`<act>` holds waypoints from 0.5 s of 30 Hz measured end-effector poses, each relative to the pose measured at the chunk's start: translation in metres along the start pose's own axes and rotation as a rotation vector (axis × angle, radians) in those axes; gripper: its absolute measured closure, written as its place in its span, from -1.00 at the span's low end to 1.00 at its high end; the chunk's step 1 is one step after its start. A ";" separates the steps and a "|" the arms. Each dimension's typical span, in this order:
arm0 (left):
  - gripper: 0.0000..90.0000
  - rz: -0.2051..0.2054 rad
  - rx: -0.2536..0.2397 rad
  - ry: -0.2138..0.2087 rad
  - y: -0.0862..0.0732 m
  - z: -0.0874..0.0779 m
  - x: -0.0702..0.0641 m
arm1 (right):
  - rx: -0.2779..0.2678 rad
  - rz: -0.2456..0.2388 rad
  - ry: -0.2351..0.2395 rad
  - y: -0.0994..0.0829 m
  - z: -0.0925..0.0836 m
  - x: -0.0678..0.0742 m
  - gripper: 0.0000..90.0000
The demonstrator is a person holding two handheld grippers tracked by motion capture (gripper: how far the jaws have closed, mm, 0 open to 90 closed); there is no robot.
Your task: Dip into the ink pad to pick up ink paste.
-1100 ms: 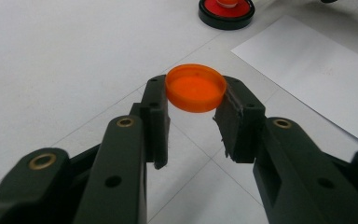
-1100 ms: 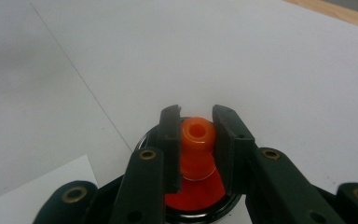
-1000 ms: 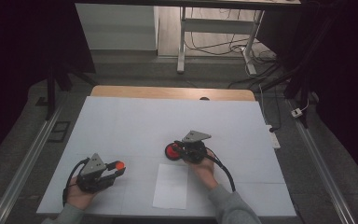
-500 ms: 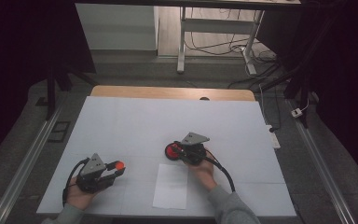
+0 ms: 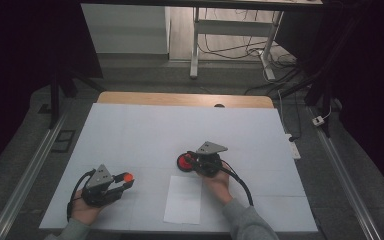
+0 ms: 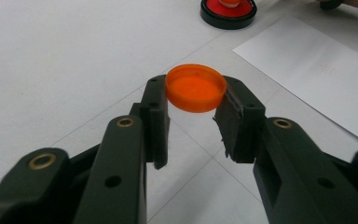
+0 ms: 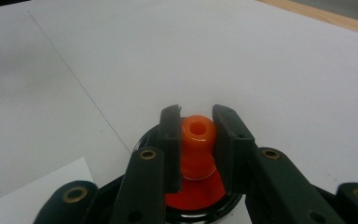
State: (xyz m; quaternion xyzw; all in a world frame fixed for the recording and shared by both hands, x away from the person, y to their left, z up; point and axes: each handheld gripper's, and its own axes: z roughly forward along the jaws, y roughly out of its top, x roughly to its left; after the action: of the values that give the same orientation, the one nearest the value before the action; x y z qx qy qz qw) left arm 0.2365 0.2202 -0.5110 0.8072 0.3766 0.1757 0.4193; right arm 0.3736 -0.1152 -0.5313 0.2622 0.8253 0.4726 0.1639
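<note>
My left gripper (image 5: pixel 124 180) lies low at the table's front left, shut on a round orange cap (image 5: pixel 127 177). In the left gripper view the orange cap (image 6: pixel 196 87) is pinched by its rim between the two pads (image 6: pixel 238 112), its hollow side up. At mid-table my right gripper (image 5: pixel 187 161) is shut on an orange knob-shaped stamp (image 7: pixel 197 135). The stamp stands upright on a red ink pad (image 5: pixel 183 162) in a round black case (image 7: pixel 200 198). A hand holds each gripper.
A white sheet of paper (image 5: pixel 183 199) lies near the front edge between the two hands, its corner just left of the right gripper (image 7: pixel 37 186). The white table cover (image 5: pixel 180 125) stretches far behind. A wooden edge (image 5: pixel 180 98) runs along the back.
</note>
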 end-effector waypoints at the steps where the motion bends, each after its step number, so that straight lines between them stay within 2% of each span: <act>1: 0.43 0.000 0.000 0.001 0.000 0.000 0.000 | -0.008 0.005 0.007 0.000 0.000 0.000 0.63; 11: 0.43 -0.001 0.001 0.000 0.000 0.000 0.000 | -0.006 -0.004 -0.012 -0.001 0.000 0.002 0.63; 15: 0.43 -0.003 0.001 0.000 0.000 0.001 0.001 | -0.010 0.017 0.014 0.000 0.000 -0.002 0.62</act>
State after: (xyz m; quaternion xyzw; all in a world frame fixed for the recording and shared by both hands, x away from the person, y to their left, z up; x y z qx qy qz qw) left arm 0.2374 0.2203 -0.5117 0.8068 0.3777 0.1750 0.4192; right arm 0.3749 -0.1161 -0.5317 0.2649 0.8218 0.4799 0.1554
